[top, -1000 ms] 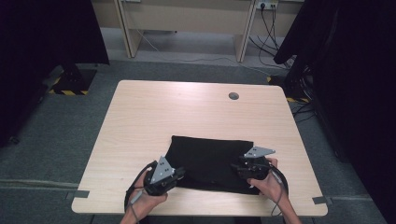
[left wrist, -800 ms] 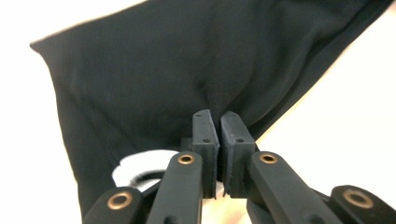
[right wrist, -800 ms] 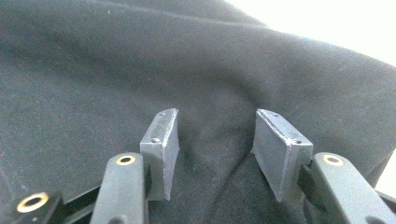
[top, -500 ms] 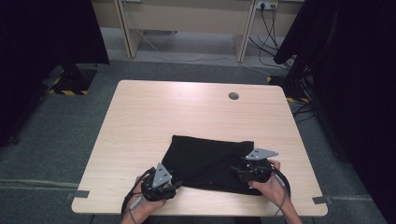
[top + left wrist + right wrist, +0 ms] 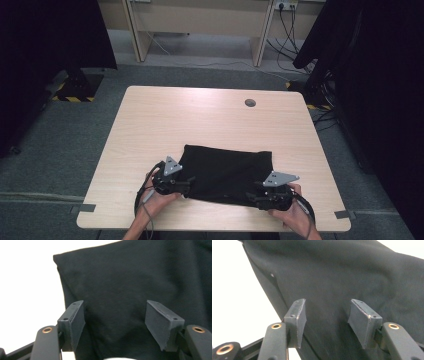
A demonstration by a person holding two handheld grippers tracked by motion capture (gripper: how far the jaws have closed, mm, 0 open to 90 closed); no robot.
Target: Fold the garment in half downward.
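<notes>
At the table's (image 5: 150,120) near edge, the left hand-held gripper (image 5: 187,184) has just been opening, jaws apart with nothing pinched; the right hand-held gripper (image 5: 252,196), jaws closing slightly, stands apart too. The folded black cloth (image 5: 227,172) lies between and just beyond them, long axis crosswise, both hands about equally near.

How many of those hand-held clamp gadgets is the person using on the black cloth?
2. The left tool is at the near left corner of the black cloth; the right tool is at its near right corner. Both have their jaws apart over the cloth.
</notes>
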